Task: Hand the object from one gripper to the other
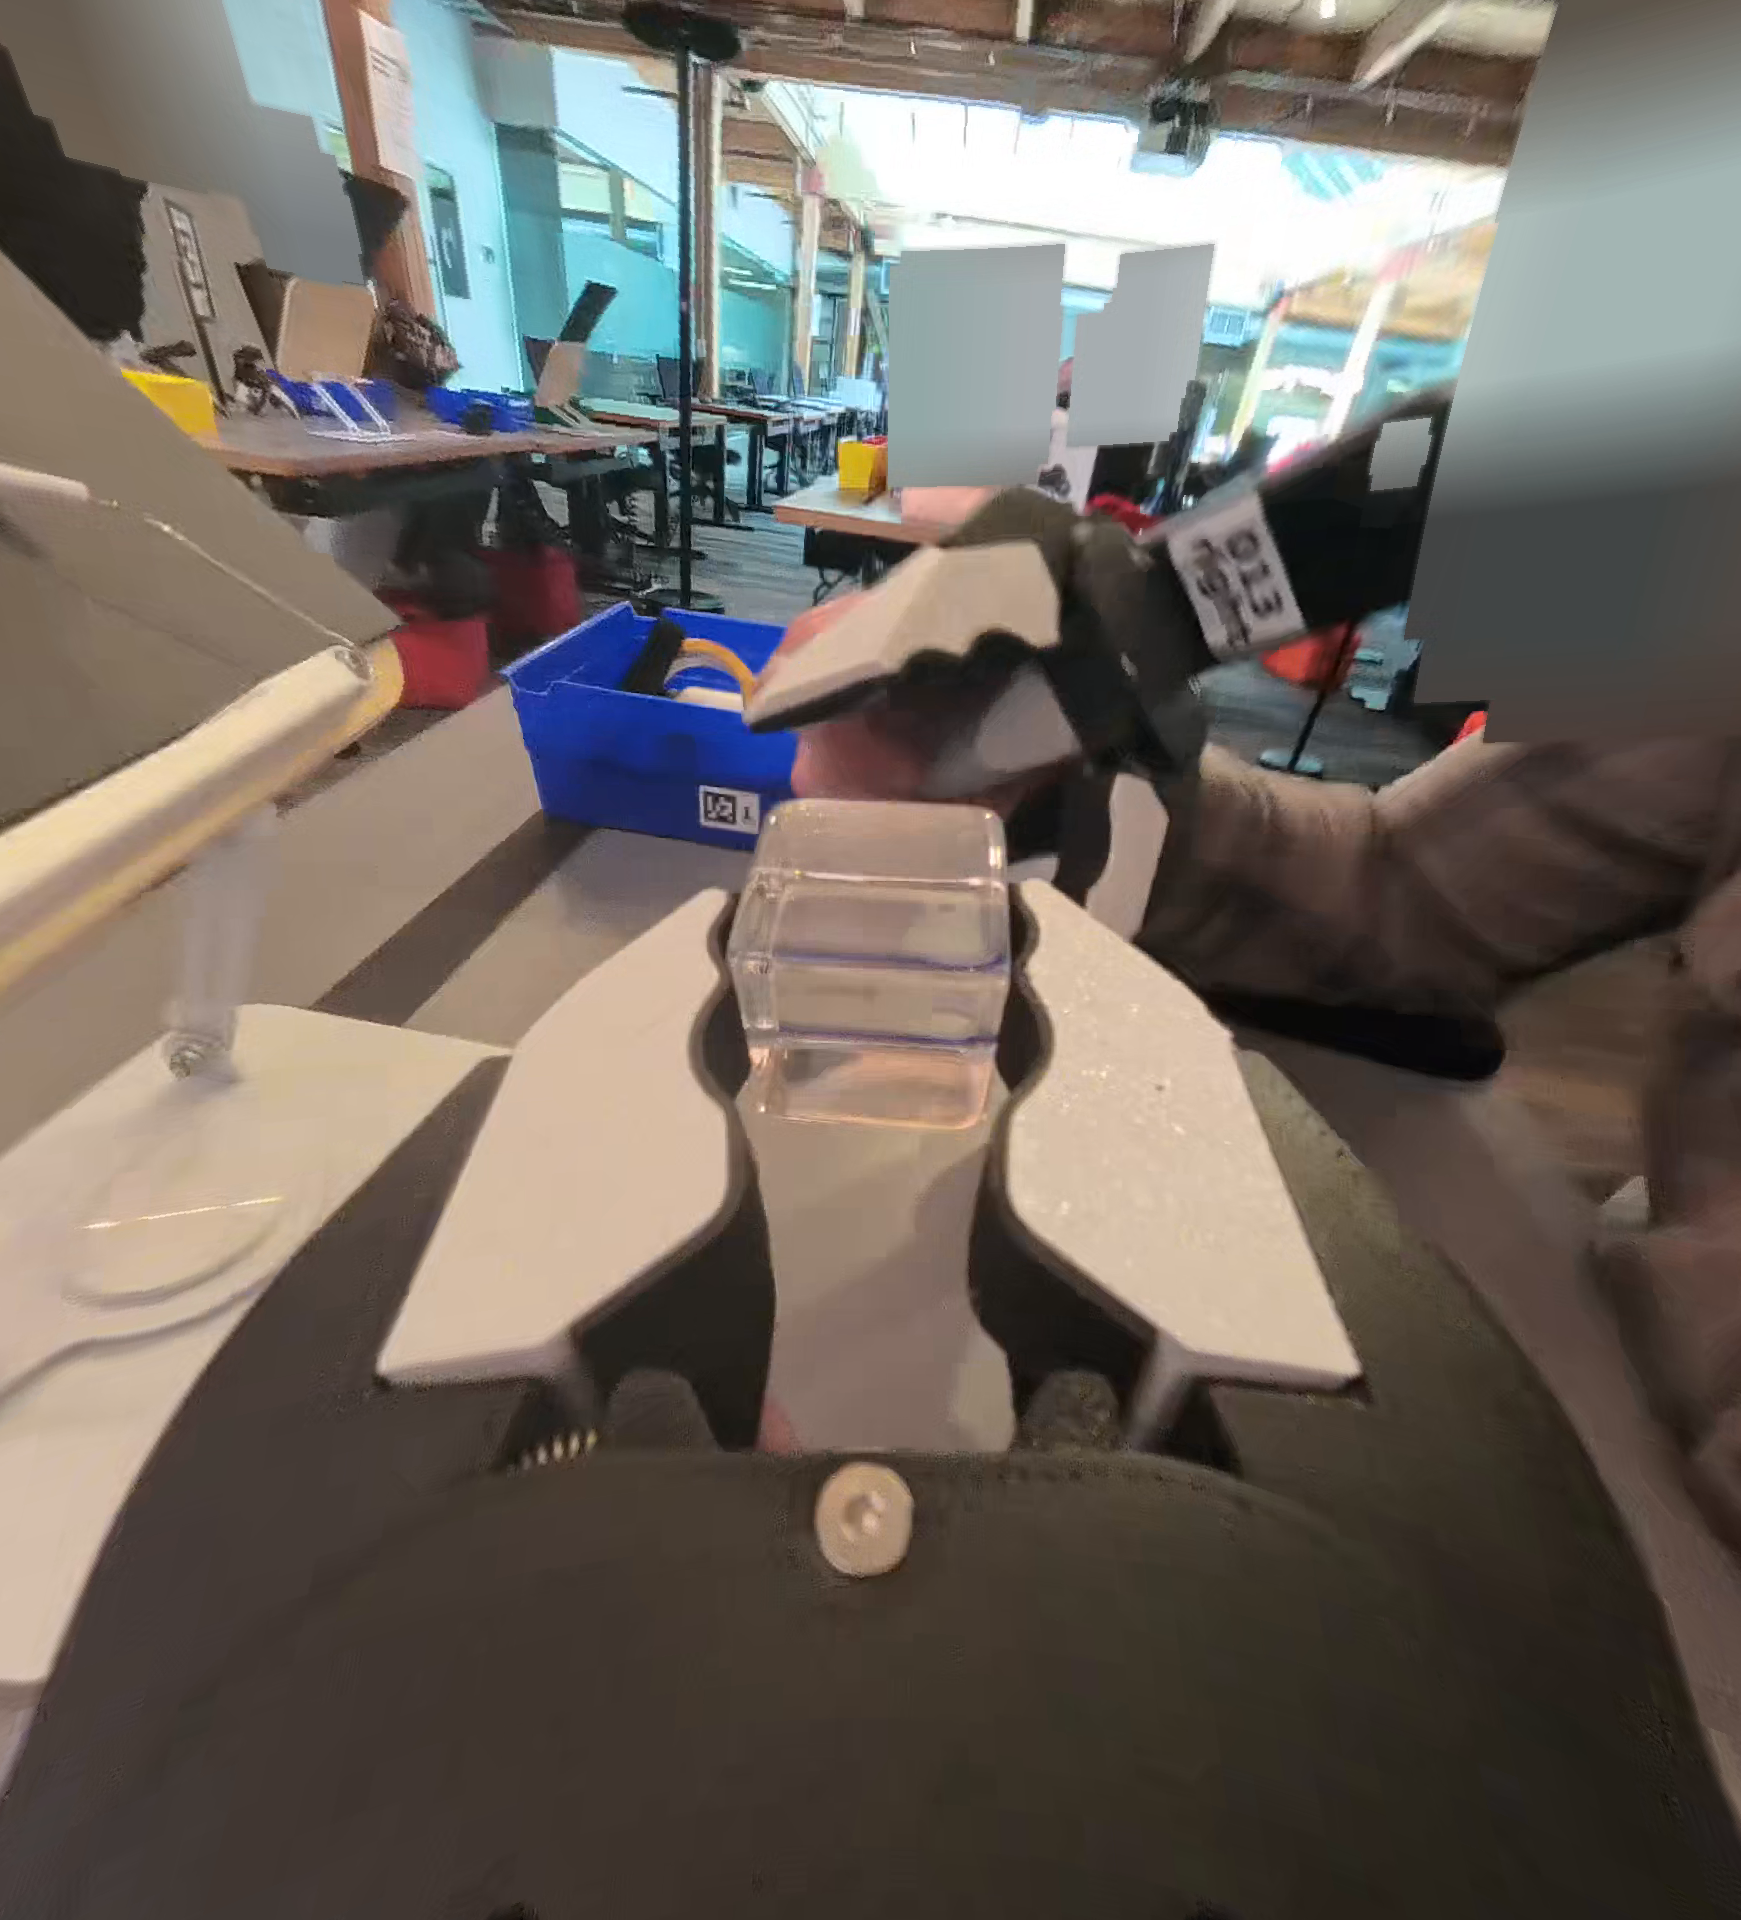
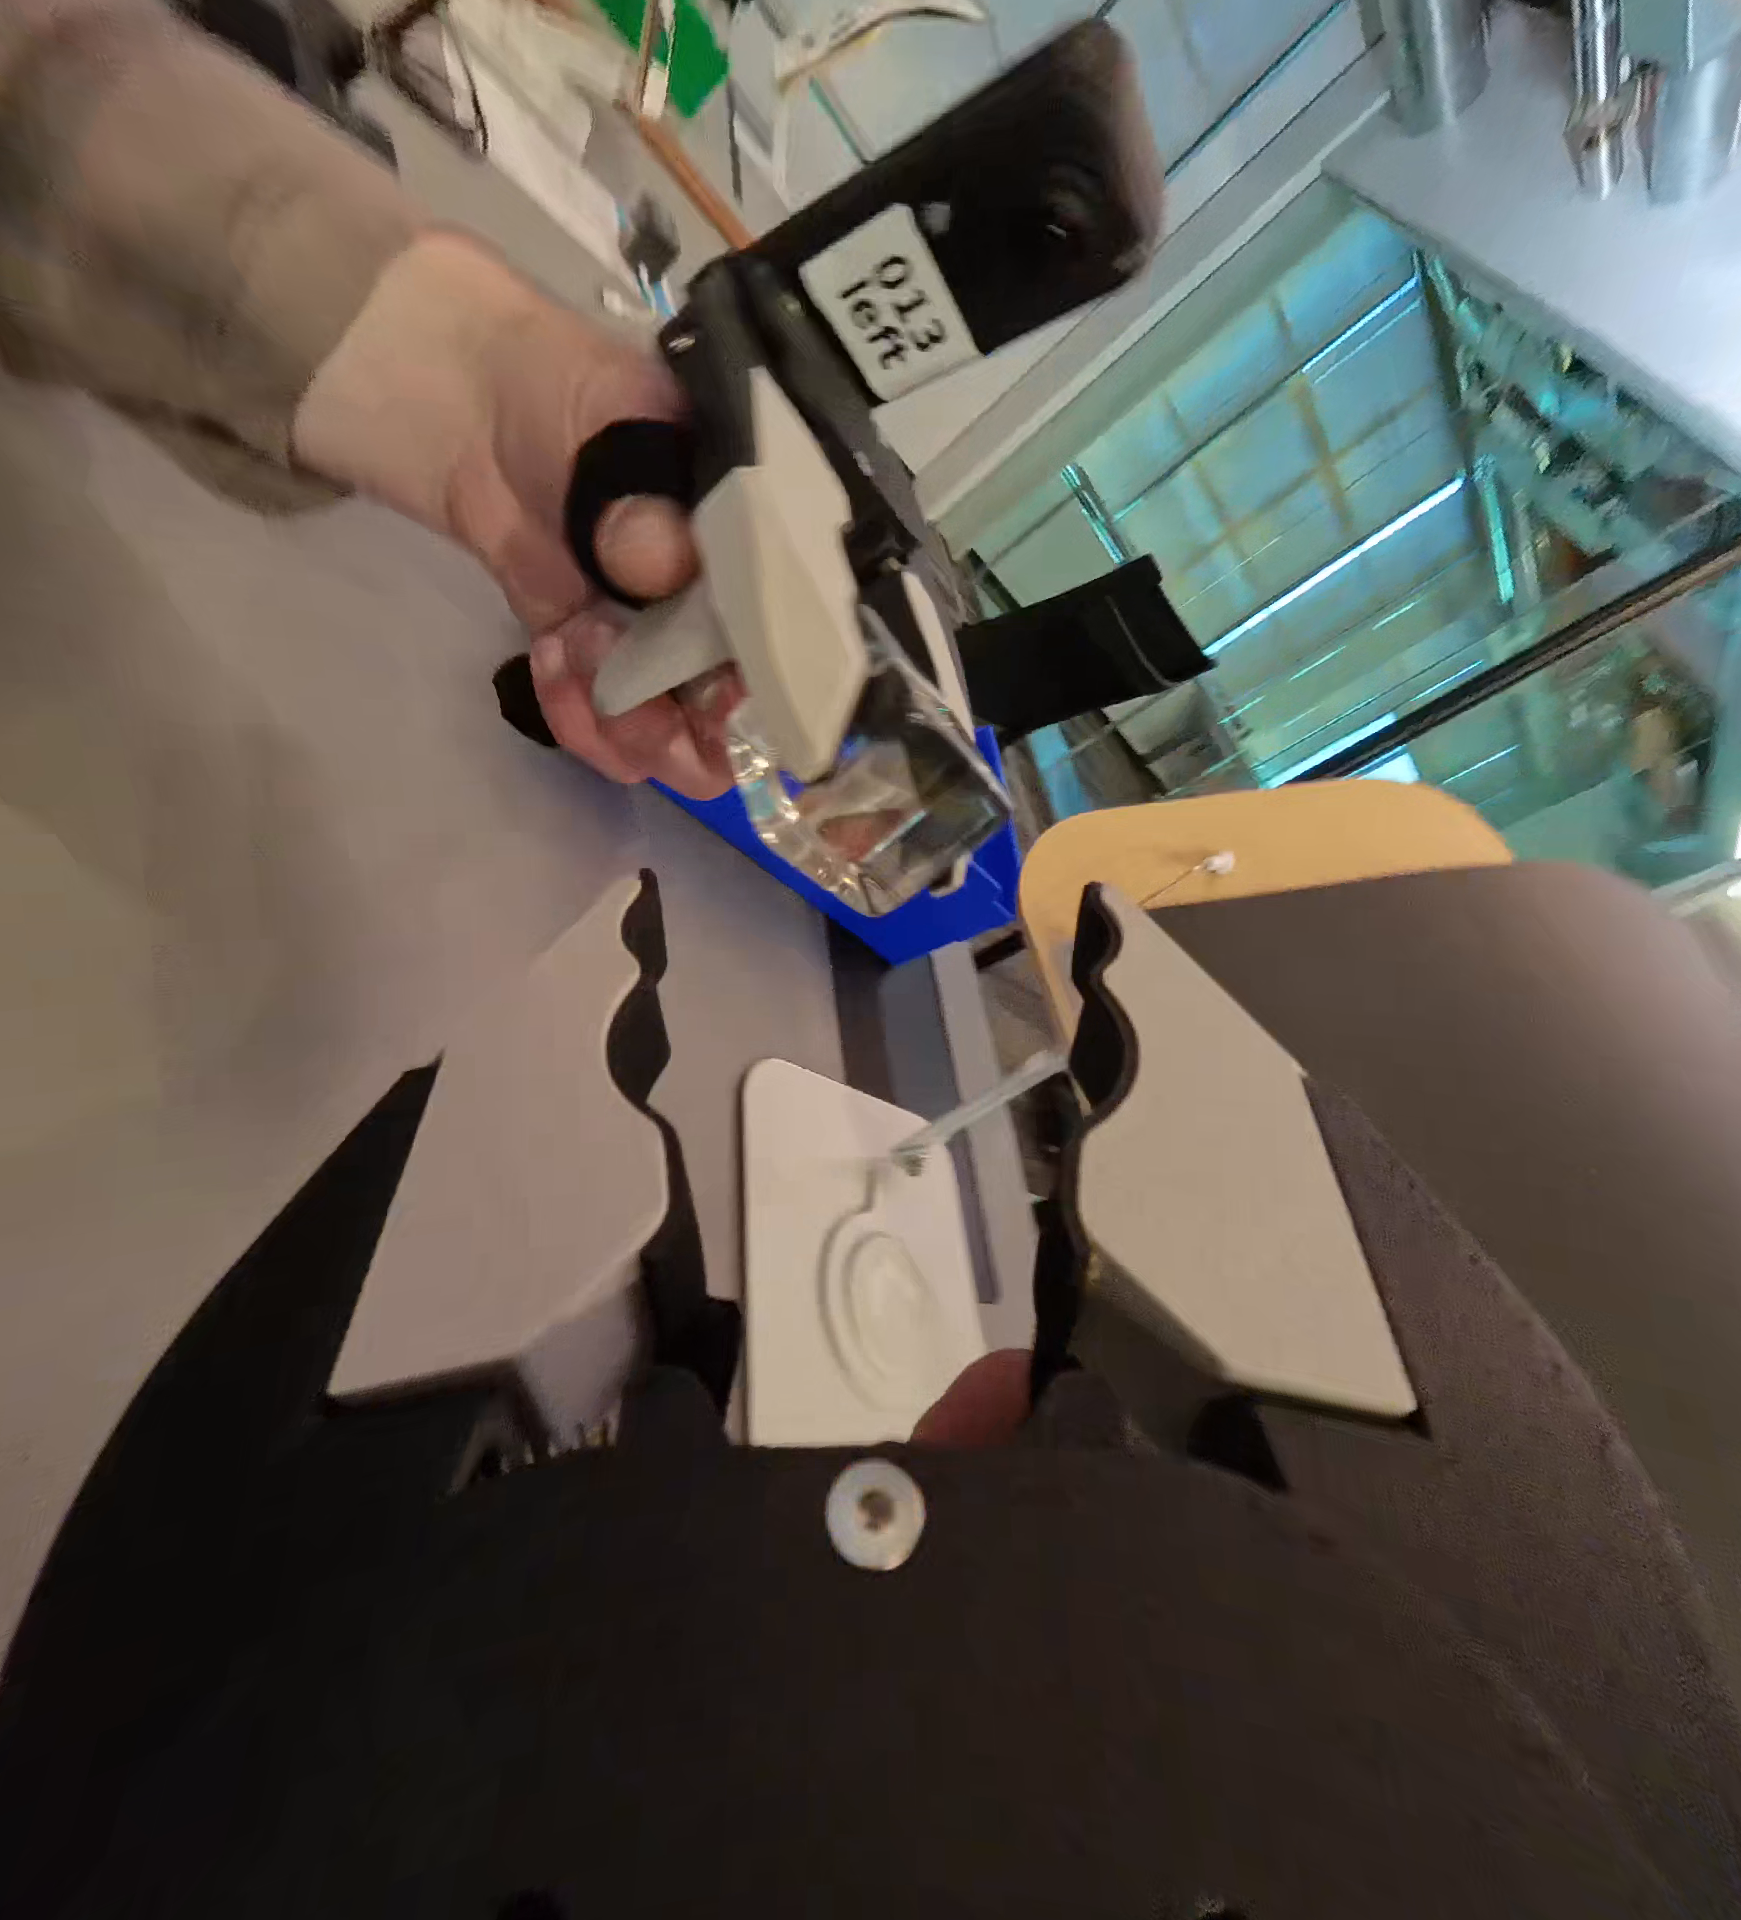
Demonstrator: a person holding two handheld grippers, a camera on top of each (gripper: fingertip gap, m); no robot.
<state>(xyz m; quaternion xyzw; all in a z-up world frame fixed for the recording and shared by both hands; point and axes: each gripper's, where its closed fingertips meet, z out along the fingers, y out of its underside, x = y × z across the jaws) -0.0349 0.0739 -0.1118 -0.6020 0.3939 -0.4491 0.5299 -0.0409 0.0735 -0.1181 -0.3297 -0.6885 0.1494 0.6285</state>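
- The left tool (image 1: 871,997) is pinching the clear plastic box (image 1: 871,977) between its two grey fingers, and the box is sitting upright in the scalloped notches near the fingertips, held up off the desk (image 1: 450,862).
- The right tool (image 2: 866,997) is standing spread wide with nothing between its fingers; only the white stand base (image 2: 845,1247) on the desk is showing through the gap.
- In the right wrist view the box (image 2: 876,821) is lying ahead of the right tool and just above its fingertips, near but not touching, so the coming move looks like a short advance forward to bring the box into the gap.
- In the left wrist view the right tool (image 1: 907,665) is hanging just beyond and above the box, tilted, with its fingers apart.
- The box looks roughly cubic, so I cannot name a long axis; its free faces appear to be top and far side.
- Motion blur is smearing the sleeve and the right tool, and the box's transparency is making its edges hard to trace against the blue bin (image 1: 637,748) behind.
- Grey mosaic patches are covering parts of the background.
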